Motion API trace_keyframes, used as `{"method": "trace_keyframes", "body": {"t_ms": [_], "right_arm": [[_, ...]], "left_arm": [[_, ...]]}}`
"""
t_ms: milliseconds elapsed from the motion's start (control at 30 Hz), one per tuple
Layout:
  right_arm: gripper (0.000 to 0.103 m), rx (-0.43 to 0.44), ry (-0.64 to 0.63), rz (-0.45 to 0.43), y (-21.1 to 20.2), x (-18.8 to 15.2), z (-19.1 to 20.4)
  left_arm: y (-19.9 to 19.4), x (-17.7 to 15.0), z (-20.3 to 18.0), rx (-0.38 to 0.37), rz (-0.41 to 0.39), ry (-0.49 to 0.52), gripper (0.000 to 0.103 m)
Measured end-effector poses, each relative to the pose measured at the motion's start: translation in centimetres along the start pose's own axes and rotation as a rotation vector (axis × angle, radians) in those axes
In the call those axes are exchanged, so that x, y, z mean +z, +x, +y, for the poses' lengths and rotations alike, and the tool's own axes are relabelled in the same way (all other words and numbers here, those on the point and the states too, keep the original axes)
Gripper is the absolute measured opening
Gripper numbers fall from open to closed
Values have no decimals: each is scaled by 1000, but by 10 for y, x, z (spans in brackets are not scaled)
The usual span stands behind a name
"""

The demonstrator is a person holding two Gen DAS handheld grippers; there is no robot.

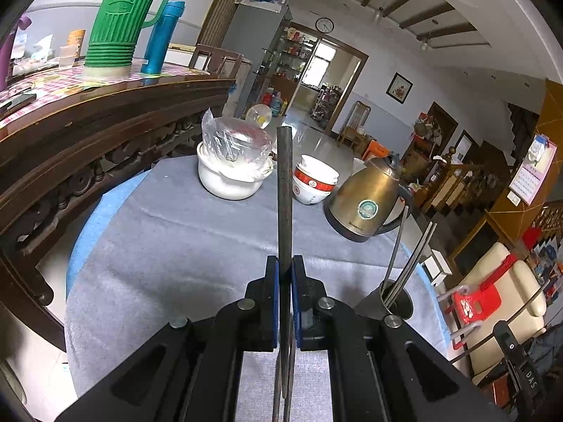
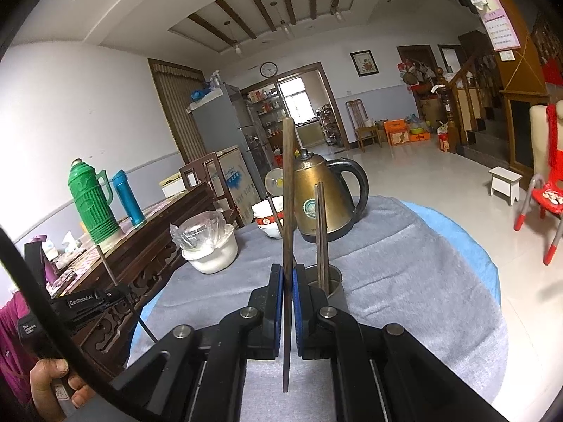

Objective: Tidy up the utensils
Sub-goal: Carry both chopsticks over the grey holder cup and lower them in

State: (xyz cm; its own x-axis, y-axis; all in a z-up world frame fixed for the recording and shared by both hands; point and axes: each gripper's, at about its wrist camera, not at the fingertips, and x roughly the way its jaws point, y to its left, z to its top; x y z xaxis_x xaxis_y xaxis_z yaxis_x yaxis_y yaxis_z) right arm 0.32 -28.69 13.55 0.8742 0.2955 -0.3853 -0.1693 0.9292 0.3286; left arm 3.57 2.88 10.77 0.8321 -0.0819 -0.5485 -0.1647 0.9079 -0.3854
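Observation:
My left gripper (image 1: 285, 263) is shut on a dark chopstick (image 1: 284, 183) that stands upright above the grey cloth. A metal utensil cup (image 1: 397, 300) to its right holds several chopsticks (image 1: 411, 260). My right gripper (image 2: 288, 270) is shut on a brown chopstick (image 2: 288, 190), also upright, just left of the same cup (image 2: 330, 283), which holds chopsticks (image 2: 321, 232). The left gripper (image 2: 116, 293) with its thin chopstick (image 2: 121, 288) shows at the left in the right wrist view.
On the round cloth-covered table (image 1: 176, 239) stand a white pot with a plastic-wrapped bowl (image 1: 232, 165), stacked red-and-white bowls (image 1: 313, 183) and a brass kettle (image 1: 369, 204). A dark wooden table (image 1: 88, 112) with a green thermos (image 1: 119, 21) is at left. A red chair (image 2: 542, 207) stands at right.

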Motion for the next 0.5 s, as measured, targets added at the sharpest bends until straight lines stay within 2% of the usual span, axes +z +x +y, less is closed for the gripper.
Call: {"method": "trace_keyframes", "body": {"t_ms": [233, 500], "right_arm": [[6, -3, 19, -16, 1, 5, -12], [6, -5, 42, -81, -1, 31, -28]], "left_arm": [[4, 8, -16, -50, 6, 2, 7], [5, 21, -50, -125, -30, 33, 7]]}}
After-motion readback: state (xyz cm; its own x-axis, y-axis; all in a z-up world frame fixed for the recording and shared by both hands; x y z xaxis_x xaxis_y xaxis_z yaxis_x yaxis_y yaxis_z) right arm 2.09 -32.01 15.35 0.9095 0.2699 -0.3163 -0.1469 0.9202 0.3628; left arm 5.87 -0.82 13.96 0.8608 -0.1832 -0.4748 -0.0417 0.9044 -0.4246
